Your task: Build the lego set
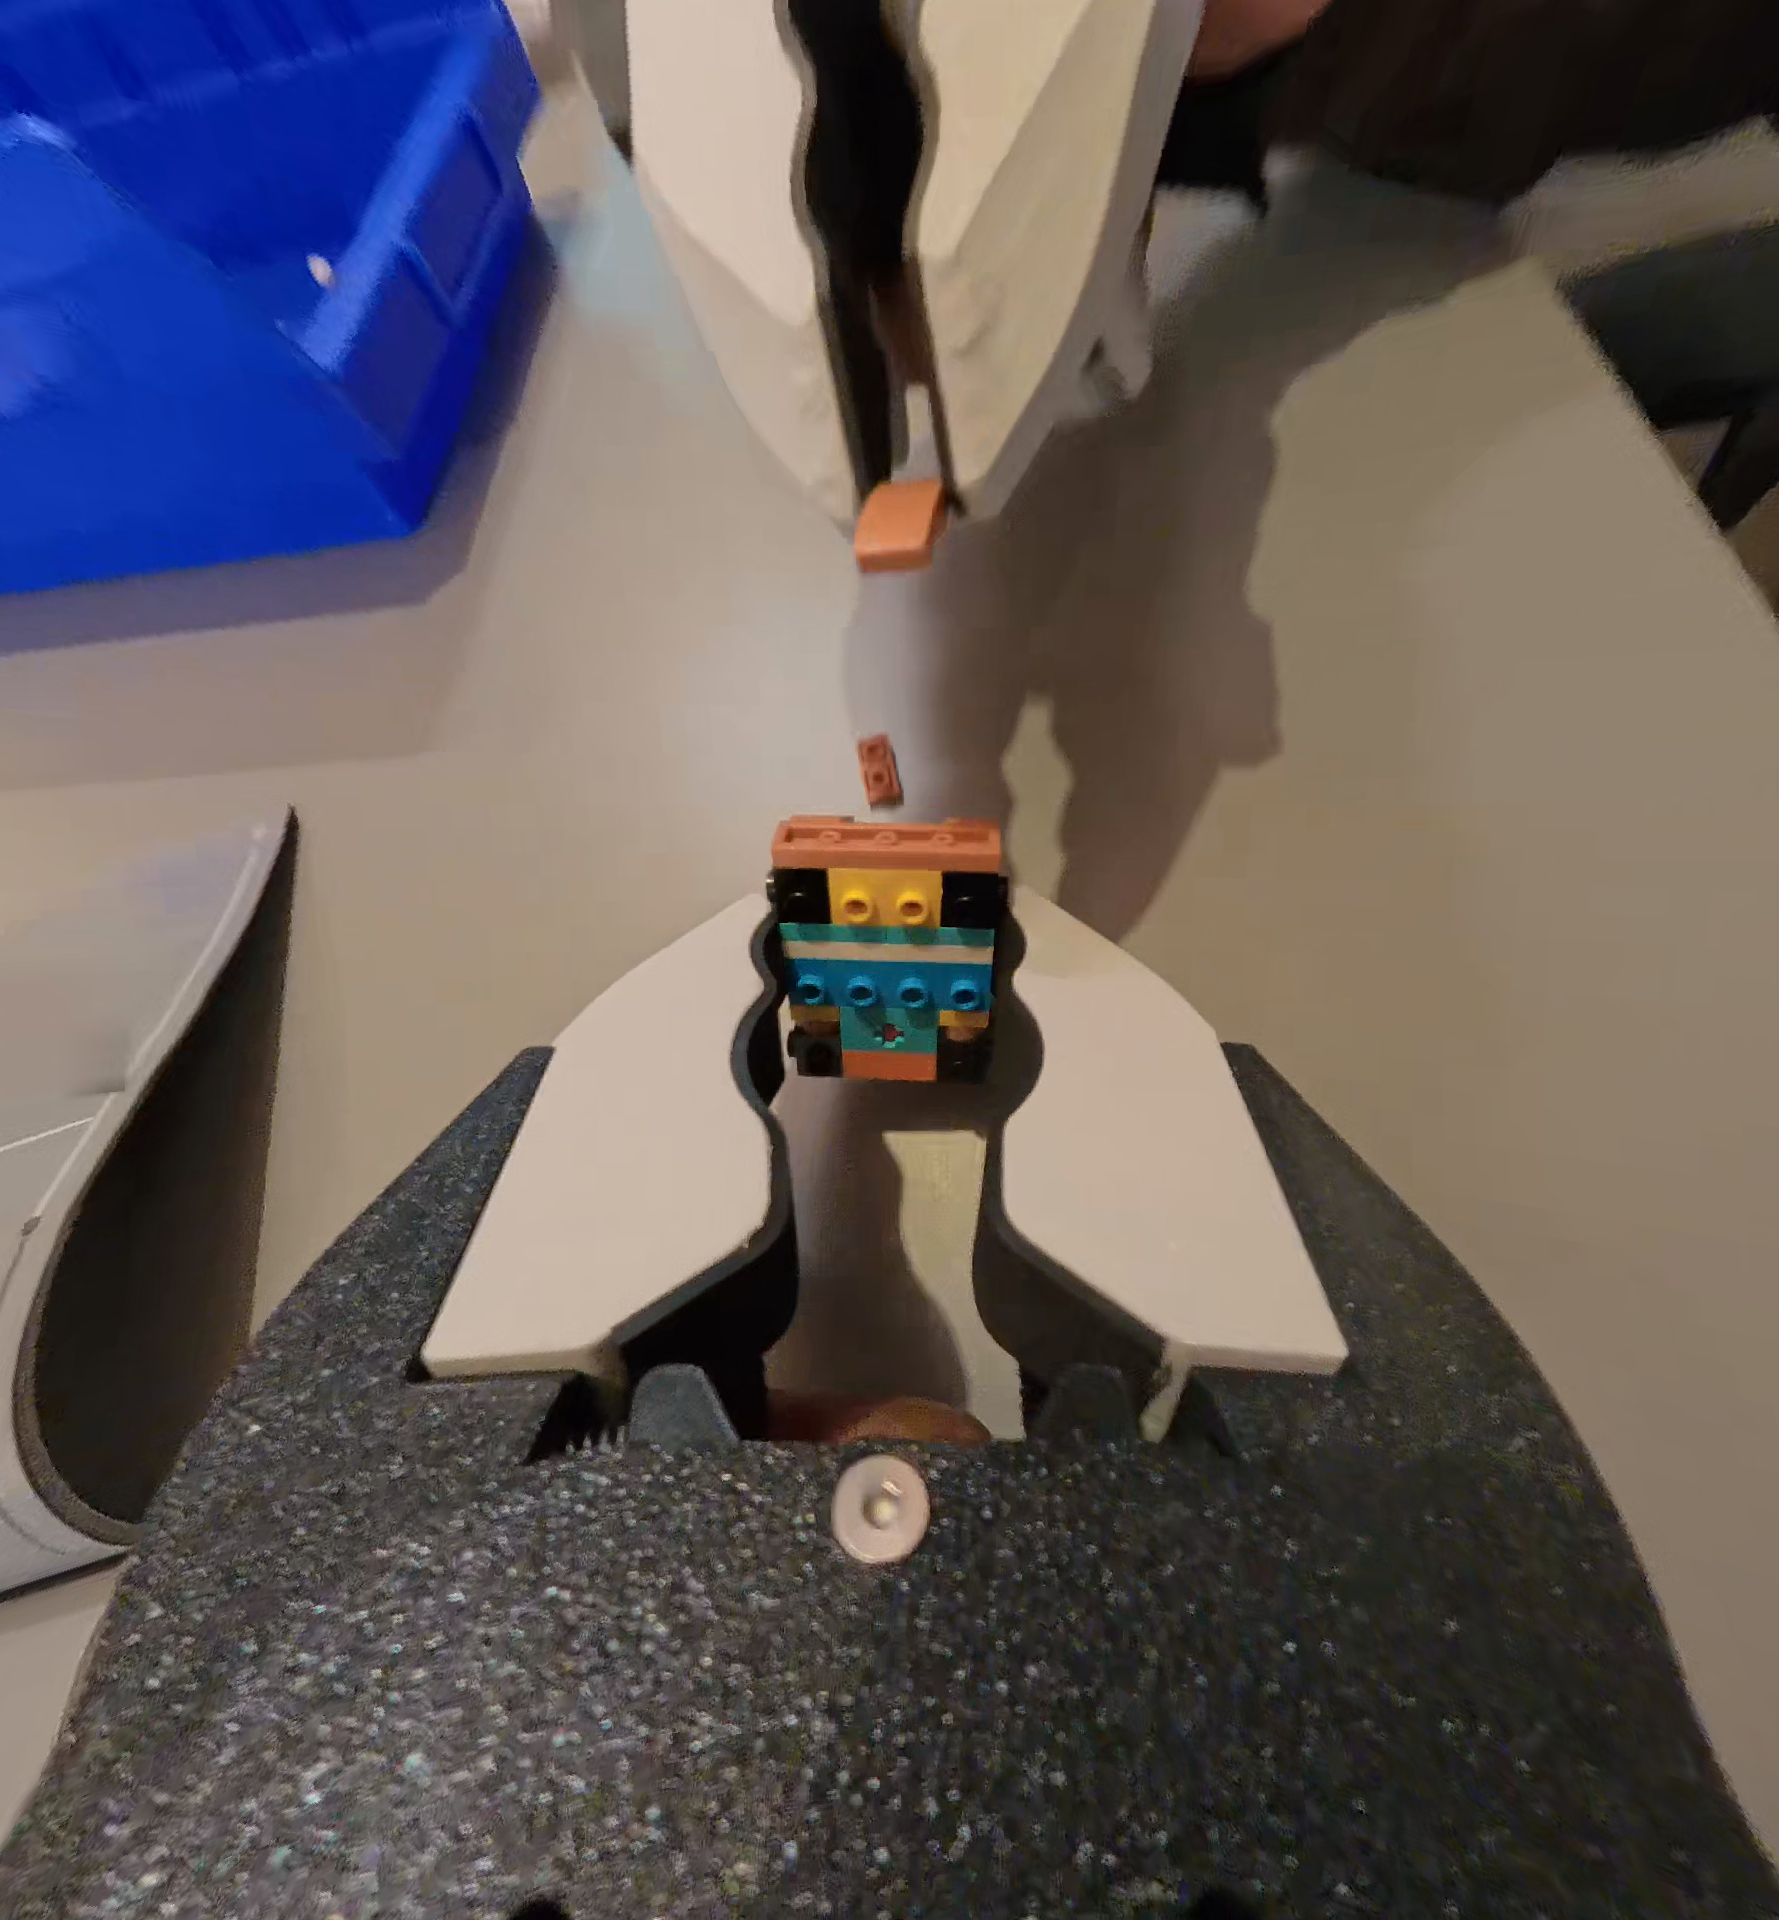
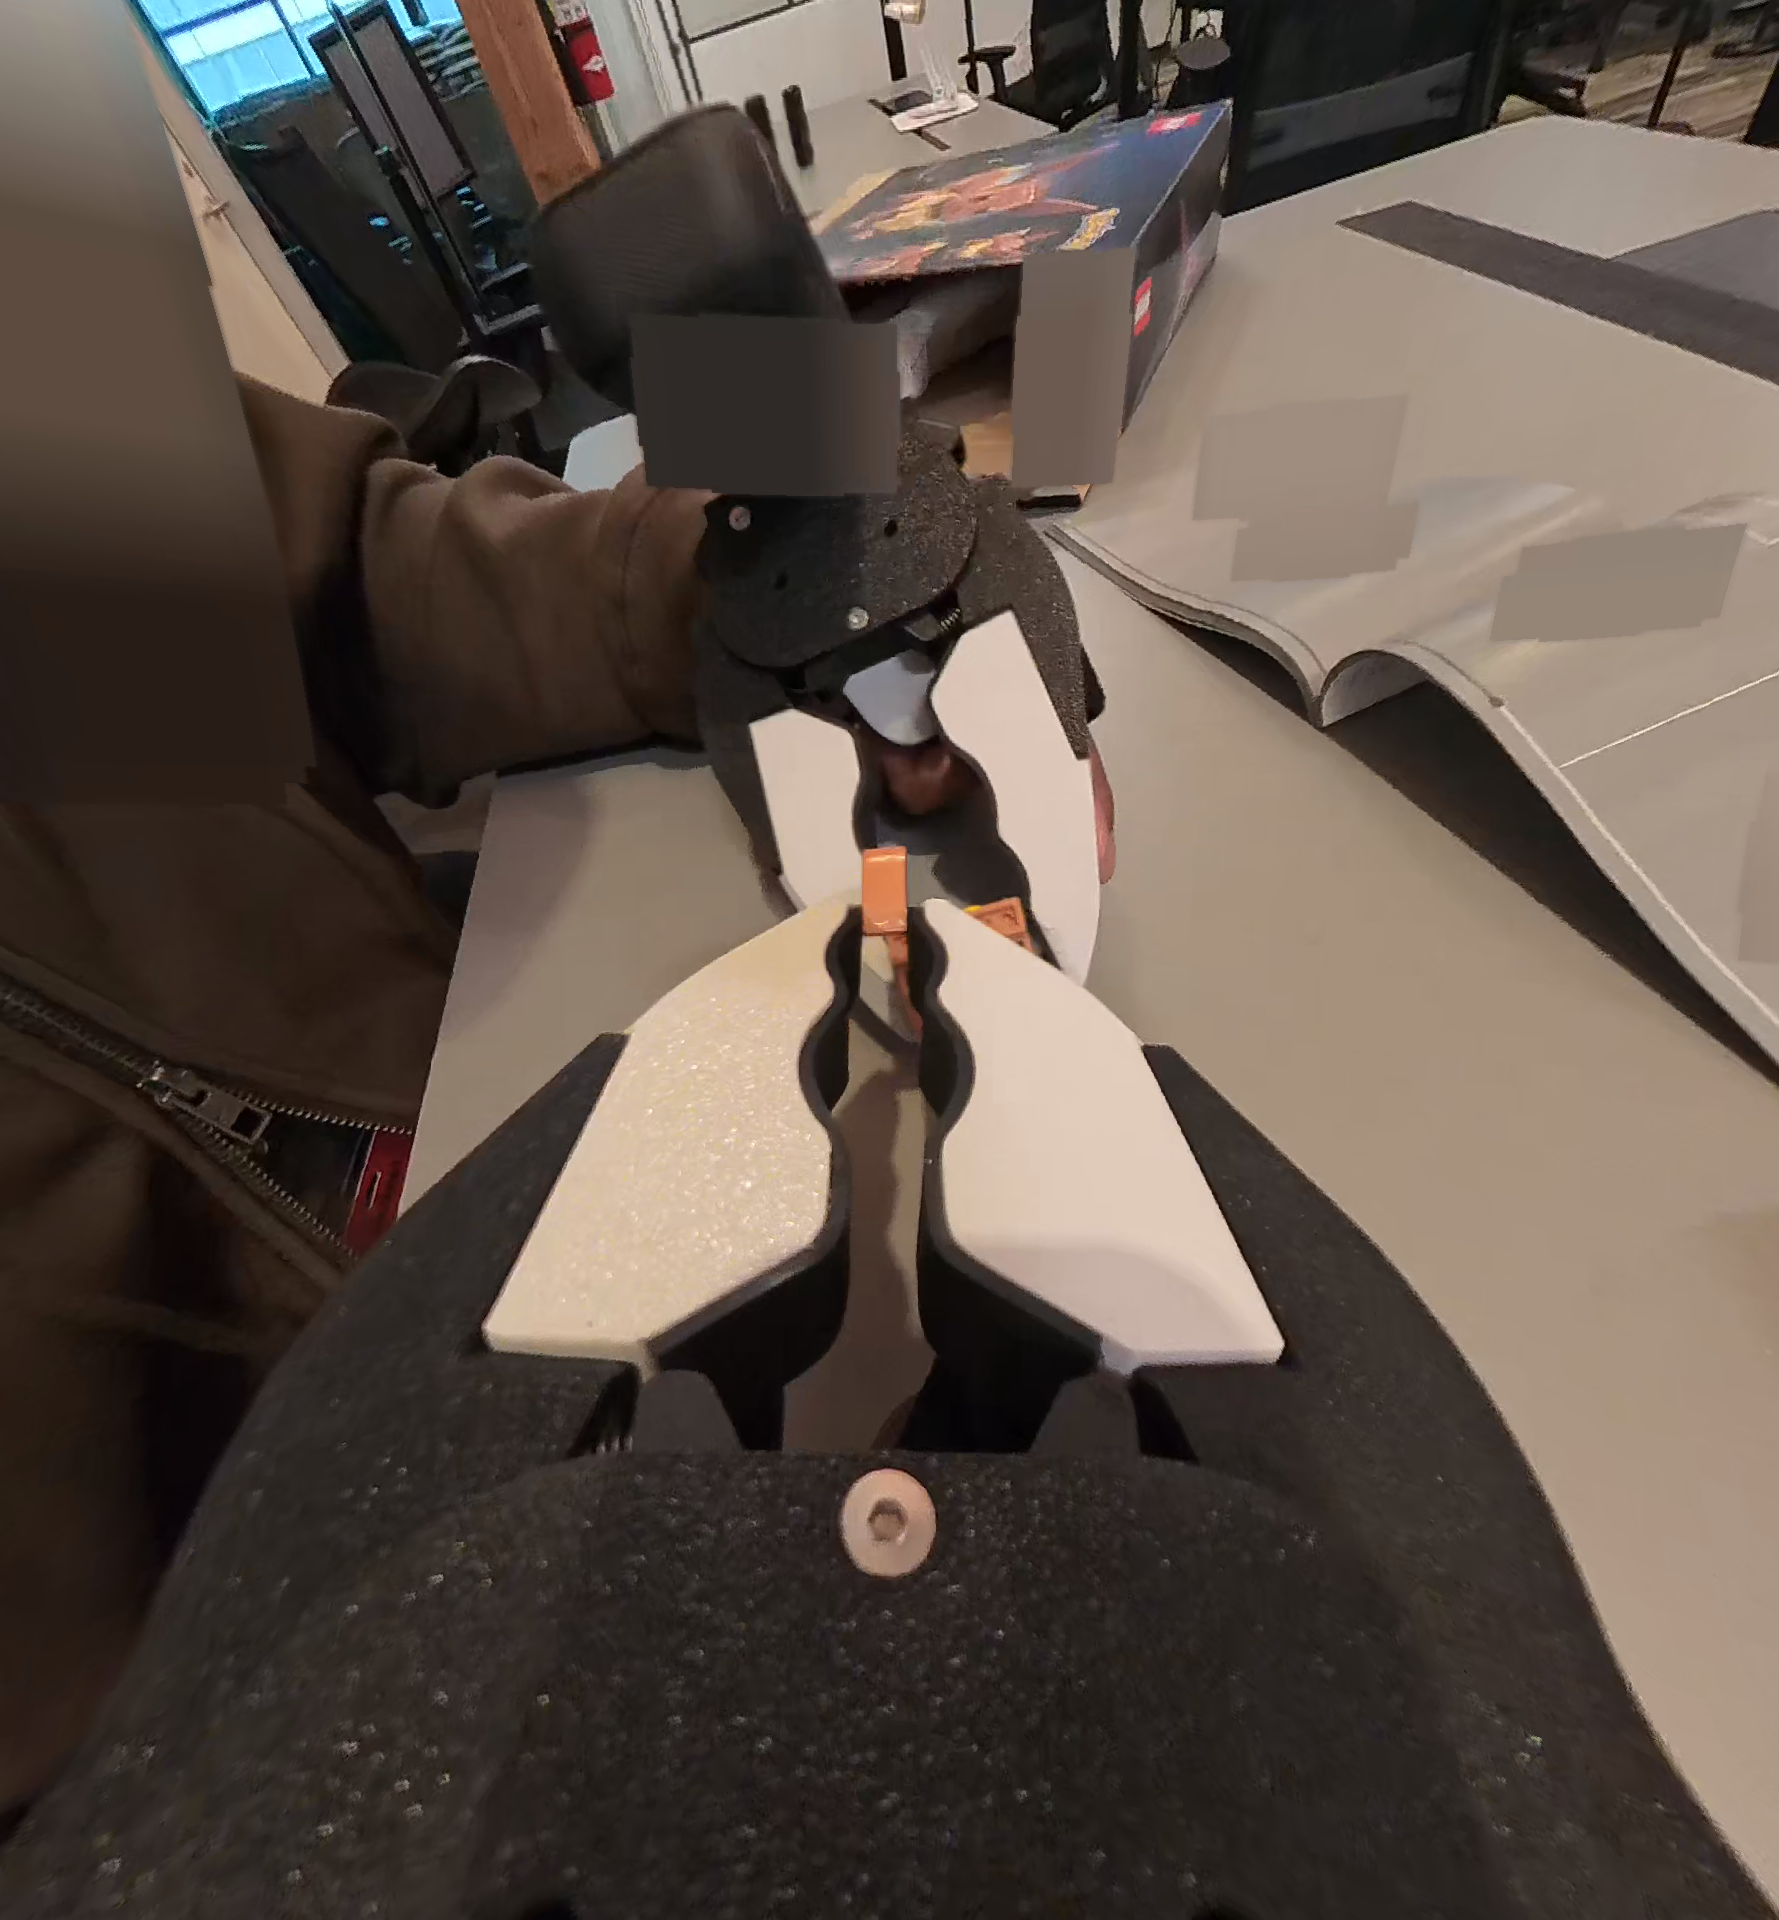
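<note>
Build (image 1: 887, 951), multicoloured, clamped upright between left tongs (image 1: 890, 966) tips above desk (image 1: 1384, 1039). Orange brick (image 1: 898, 525) pinched in right tongs (image 2: 887, 920), just beyond build. Small brown plate (image 1: 881, 770) loose on desk between. Blue bin (image 1: 189, 312) far left; open booklet (image 2: 1487, 623) beside.

The glossy blue plastic bin (image 1: 189, 312) is motion-blurred and cut off by the left edge; the open grey instruction booklet (image 2: 1487, 665) runs off the right.

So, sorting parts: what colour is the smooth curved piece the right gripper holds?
Orange-brown smooth curved piece; clearest in the left wrist view.
</note>
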`<state>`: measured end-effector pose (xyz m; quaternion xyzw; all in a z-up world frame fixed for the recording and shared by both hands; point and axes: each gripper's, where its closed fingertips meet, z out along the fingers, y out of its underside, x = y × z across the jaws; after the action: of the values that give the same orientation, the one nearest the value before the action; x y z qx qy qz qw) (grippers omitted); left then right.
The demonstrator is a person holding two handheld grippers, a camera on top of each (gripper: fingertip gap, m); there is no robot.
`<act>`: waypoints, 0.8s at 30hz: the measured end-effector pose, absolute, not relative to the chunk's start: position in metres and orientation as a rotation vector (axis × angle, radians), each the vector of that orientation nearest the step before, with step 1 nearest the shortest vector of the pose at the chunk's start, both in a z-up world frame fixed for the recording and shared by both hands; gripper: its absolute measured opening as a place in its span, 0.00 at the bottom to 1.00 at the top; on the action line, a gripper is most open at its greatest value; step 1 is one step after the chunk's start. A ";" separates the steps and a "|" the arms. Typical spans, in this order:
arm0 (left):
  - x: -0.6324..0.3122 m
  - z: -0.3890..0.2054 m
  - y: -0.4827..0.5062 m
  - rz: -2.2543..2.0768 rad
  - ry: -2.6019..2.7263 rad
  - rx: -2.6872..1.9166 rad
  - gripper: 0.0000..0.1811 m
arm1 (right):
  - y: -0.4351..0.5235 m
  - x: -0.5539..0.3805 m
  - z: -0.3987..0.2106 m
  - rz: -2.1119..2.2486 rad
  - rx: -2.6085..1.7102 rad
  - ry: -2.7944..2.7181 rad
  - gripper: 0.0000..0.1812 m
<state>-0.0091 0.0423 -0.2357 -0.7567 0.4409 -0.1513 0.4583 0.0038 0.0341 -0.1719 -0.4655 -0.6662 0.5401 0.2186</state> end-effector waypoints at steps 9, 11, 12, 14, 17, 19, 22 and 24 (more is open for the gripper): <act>-0.006 -0.178 0.034 -0.717 0.817 -1.601 0.20 | 0.035 -0.019 -0.140 1.468 -1.235 -1.868 0.04; -0.006 -0.175 0.033 -0.730 0.808 -1.584 0.20 | 0.033 -0.023 -0.138 1.454 -1.233 -1.898 0.04; -0.006 -0.174 0.032 -0.736 0.803 -1.576 0.20 | 0.032 -0.025 -0.139 1.450 -1.233 -1.914 0.04; -0.006 -0.172 0.031 -0.743 0.797 -1.563 0.20 | 0.030 -0.027 -0.141 1.432 -1.242 -1.937 0.04; -0.007 -0.170 0.029 -0.754 0.792 -1.546 0.20 | 0.030 -0.031 -0.143 1.411 -1.254 -1.943 0.04; -0.008 -0.169 0.028 -0.756 0.790 -1.536 0.20 | 0.030 -0.032 -0.143 1.411 -1.259 -1.943 0.04; -0.007 -0.168 0.028 -0.760 0.793 -1.533 0.20 | 0.028 -0.033 -0.144 1.410 -1.262 -1.948 0.04; -0.006 -0.168 0.027 -0.762 0.796 -1.528 0.20 | 0.027 -0.033 -0.144 1.404 -1.259 -1.955 0.04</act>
<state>-0.0064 0.0270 -0.1681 -0.6559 0.3417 -0.3272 0.5881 -0.0328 0.0273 -0.1435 -0.4531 -0.7035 0.5053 0.2108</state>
